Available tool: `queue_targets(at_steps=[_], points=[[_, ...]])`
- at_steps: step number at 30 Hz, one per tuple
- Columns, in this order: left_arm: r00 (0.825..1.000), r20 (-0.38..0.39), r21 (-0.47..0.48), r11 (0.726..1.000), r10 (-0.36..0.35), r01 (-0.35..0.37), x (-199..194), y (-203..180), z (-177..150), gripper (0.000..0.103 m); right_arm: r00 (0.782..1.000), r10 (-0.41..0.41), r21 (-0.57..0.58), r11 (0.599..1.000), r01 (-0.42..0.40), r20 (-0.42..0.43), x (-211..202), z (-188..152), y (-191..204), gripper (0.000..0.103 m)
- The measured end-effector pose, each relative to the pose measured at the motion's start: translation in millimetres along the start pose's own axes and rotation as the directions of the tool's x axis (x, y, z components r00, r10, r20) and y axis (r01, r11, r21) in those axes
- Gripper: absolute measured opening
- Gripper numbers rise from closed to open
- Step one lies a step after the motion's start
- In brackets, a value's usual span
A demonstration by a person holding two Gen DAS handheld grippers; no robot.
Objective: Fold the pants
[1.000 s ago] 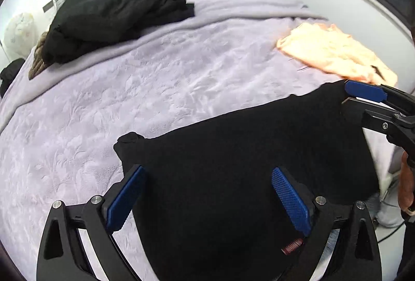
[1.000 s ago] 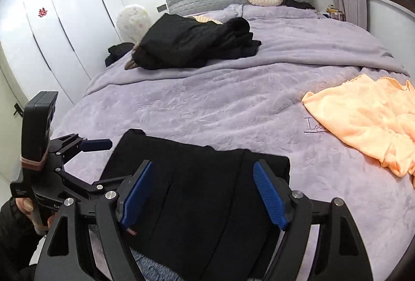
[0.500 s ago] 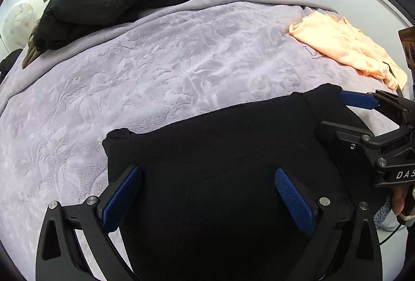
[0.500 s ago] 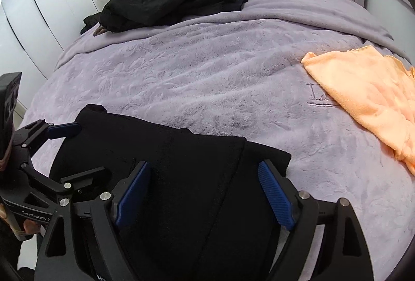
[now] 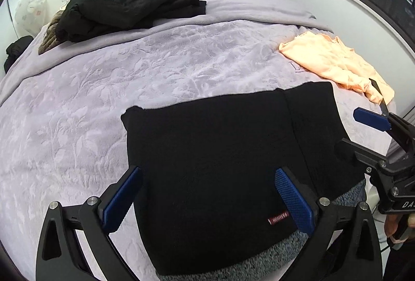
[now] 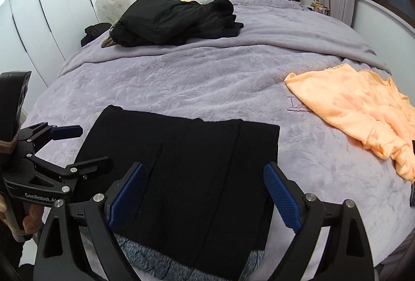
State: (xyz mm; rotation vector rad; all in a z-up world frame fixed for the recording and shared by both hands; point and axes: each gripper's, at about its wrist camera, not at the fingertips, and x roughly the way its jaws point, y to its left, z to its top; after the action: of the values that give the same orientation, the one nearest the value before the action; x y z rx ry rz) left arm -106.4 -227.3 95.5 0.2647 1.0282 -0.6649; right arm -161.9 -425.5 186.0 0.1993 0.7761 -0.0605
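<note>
Pants [image 5: 220, 164], black, folded to rectangle, lie flat at near edge of lilac bed [image 5: 129, 73]; red label near left tongs' right pad. Versus a second ago: right tongs [image 6: 203, 199] wider apart, off far right corner, both pairs drawn back toward near edge. Left tongs [image 5: 207, 200] apart, nothing clamped; right tongs apart, empty, hovering over pants. Long axis runs near-to-far, folded edge far, near end hanging over bed edge. Orange towel [image 6: 358, 112] far right; black clothes pile [image 6: 176, 19] far.
</note>
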Motion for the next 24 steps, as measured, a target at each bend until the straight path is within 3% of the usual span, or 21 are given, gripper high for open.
queue_targets(at_steps=[5,8,12,16,24], points=[[0.995,-0.047,0.039,0.996,0.083,-0.081,23.4,-5.6,-32.2,0.102,0.997,-0.018,-0.053,0.998,0.013,-0.081,15.8,-39.8,17.1,0.094],[0.995,-0.037,0.027,0.995,0.092,-0.091,19.9,-6.9,-32.3,0.102,0.989,-0.128,-0.134,0.984,0.117,-0.075,22.9,-49.2,26.7,0.094],[0.992,-0.024,-0.006,0.993,0.121,-0.121,5.6,-8.0,-35.1,0.102,0.993,-0.116,-0.078,0.991,0.113,-0.036,-1.1,-45.9,26.3,0.095],[0.990,-0.016,-0.040,0.990,0.138,-0.139,-5.4,-11.3,-44.2,0.102,0.980,-0.199,-0.028,0.980,0.198,-0.026,-14.2,-47.2,25.4,0.100],[0.990,-0.011,-0.097,0.985,0.140,-0.140,-15.9,-11.7,-57.7,0.102,0.969,-0.232,0.003,0.973,0.233,-0.086,-20.6,-53.9,26.7,0.101]])
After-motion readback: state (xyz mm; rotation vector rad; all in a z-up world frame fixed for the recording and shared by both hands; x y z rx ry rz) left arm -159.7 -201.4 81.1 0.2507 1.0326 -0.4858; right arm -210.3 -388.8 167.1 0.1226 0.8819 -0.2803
